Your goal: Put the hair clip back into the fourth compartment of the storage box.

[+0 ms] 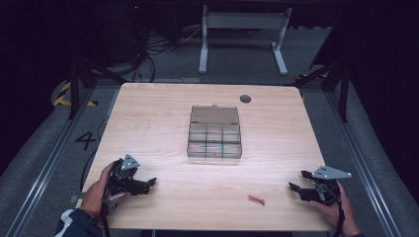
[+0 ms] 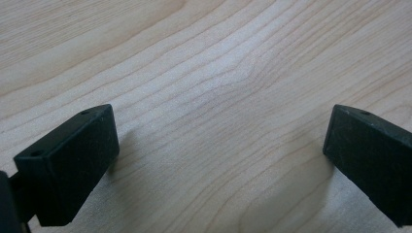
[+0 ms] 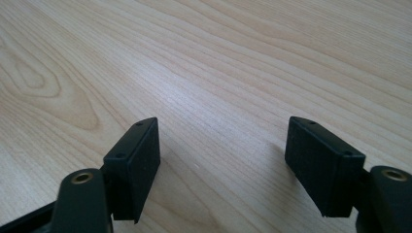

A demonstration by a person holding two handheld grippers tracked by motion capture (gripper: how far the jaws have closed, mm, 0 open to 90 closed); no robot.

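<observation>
A clear plastic compartment box [image 1: 215,138] sits at the table's middle with its lid open toward the back. A small pink piece [image 1: 257,199] lies near the front edge, right of centre. My left gripper [image 1: 147,185] rests at the front left, held by a hand, jaws open and pointing right. In the left gripper view its jaws stand wide apart [image 2: 221,155] over bare wood. My right gripper [image 1: 299,180] is at the front right, open, pointing left toward the pink piece, apart from it. Its own view shows open jaws [image 3: 223,160] with nothing between them.
The light wooden table [image 1: 158,113] has a round grommet hole [image 1: 245,98] near its back edge. Beyond it on the floor stand white desk legs [image 1: 203,44] and tangled cables [image 1: 148,44]. Metal rails run along both sides.
</observation>
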